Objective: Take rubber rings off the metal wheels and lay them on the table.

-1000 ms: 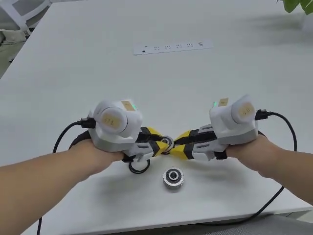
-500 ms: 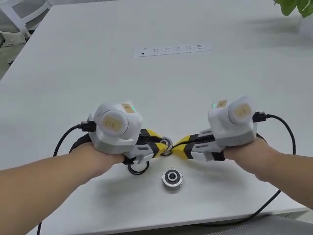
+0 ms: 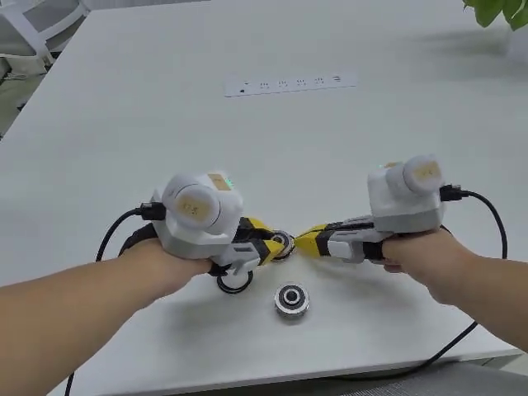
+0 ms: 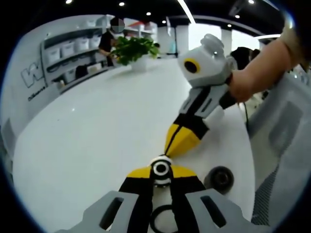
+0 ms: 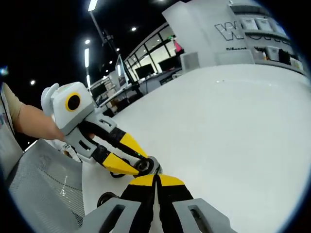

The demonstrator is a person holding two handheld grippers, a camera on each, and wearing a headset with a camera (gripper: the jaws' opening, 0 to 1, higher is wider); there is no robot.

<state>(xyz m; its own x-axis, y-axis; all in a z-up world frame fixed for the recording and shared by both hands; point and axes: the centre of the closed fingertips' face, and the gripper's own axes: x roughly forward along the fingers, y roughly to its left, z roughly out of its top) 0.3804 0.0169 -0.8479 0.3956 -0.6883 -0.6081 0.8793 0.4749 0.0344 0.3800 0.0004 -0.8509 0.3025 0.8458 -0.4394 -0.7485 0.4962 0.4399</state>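
A white table [image 3: 165,124] fills the scene, with a white power strip [image 3: 290,82] lying flat towards its far edge. Green plant [image 3: 495,10] leaves show at the far right corner and a white chair [image 3: 33,29] stands beyond the far left corner. The left gripper view shows wall shelves [image 4: 68,65] of white bins and ceiling lights.

At the near edge, the left gripper [image 3: 271,246] is clamped on a small metal wheel [image 3: 281,242], held just above the table. The right gripper [image 3: 304,241] has its jaws pressed together, its tip touching that wheel from the right. A loose rubber ring [image 3: 234,291] lies on the table under the left gripper. A second wheel [image 3: 291,299] sits nearer, just right of the ring.
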